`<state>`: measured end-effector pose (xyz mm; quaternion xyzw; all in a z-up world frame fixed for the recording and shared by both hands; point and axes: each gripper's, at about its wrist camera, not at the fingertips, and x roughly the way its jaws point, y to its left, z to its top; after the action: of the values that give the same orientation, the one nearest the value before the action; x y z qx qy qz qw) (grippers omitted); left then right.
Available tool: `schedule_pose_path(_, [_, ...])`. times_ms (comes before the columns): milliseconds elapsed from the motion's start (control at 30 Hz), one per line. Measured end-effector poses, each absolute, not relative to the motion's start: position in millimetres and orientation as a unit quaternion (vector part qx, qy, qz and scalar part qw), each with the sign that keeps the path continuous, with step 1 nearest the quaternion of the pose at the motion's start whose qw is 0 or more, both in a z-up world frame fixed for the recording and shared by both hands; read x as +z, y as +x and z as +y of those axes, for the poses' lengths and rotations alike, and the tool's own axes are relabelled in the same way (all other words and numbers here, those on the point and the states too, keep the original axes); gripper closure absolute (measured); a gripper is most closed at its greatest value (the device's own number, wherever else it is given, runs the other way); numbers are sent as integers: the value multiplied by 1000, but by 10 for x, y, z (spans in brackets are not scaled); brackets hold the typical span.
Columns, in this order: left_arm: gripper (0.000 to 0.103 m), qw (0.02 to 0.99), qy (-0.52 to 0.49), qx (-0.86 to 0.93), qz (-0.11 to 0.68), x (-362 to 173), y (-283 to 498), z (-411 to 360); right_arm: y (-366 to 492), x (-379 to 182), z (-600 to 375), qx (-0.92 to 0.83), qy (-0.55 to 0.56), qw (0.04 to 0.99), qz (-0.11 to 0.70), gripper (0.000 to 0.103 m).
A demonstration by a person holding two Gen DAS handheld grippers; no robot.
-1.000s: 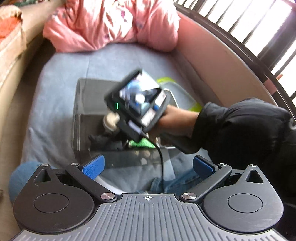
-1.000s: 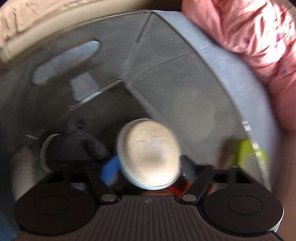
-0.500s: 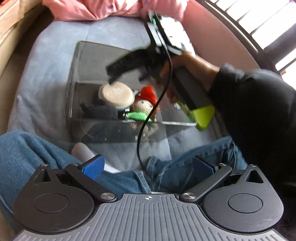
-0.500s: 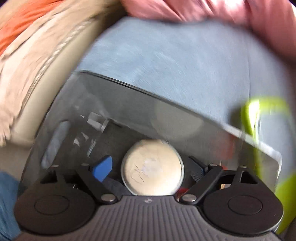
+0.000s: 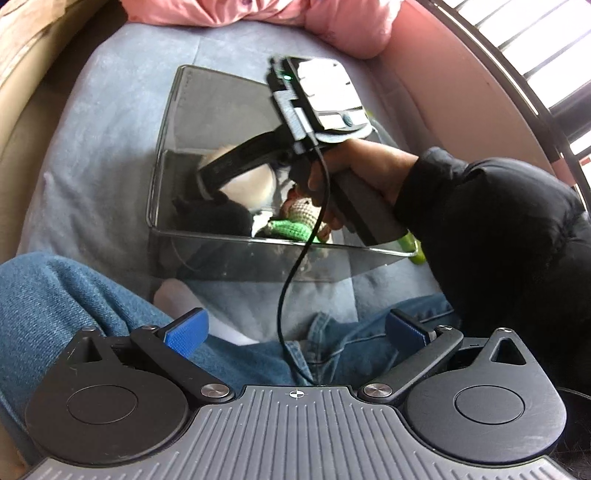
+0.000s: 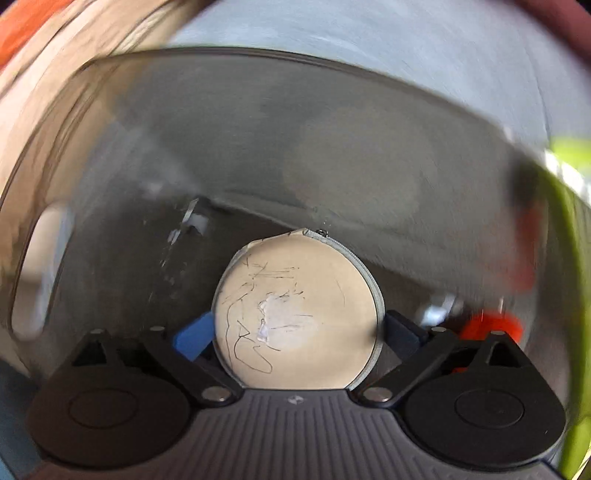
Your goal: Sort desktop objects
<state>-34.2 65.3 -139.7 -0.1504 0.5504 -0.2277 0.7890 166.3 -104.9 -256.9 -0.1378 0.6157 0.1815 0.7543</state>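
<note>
Change: right gripper [image 6: 297,334] is seen lowered back into the bin [image 5: 258,242] from above it half a second ago; the pouch, then lying free, is now between its fingers.
Right gripper: closed on the pouch [image 6: 295,317], a blue pad [image 6: 194,338] against each side.
Pouch: round, beige, zip-edged, pen-scribbled; held inside the bin, just above its floor.
Left gripper [image 5: 295,330]: fingers spread, nothing between them; held over denim-clad legs [image 5: 66,295], well short of the bin.
Bin: clear smoked plastic, set on a grey-blue sheet [image 5: 107,122].
Bin contents: black item [image 5: 218,218], crocheted doll [image 5: 295,221] in green and cream with a red part.
Lime item [image 5: 415,247]: just beside the bin's right corner.
Background: pink quilt [image 5: 332,22].
</note>
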Motion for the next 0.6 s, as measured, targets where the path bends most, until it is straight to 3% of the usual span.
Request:
schedule_pose_path(233, [0, 786, -145, -231, 555, -1420, -345, 631, 1369, -2342, -550, 259, -221, 779, 527, 6])
schedule_pose_path(333, [0, 789, -144, -228, 553, -1416, -351, 664, 1421, -2405, -509, 250, -245, 767, 538, 6])
schedule_pose_path(600, [0, 778, -171, -233, 557, -1486, -272, 679, 1711, -1773, -1442, 125, -86, 753, 640, 11])
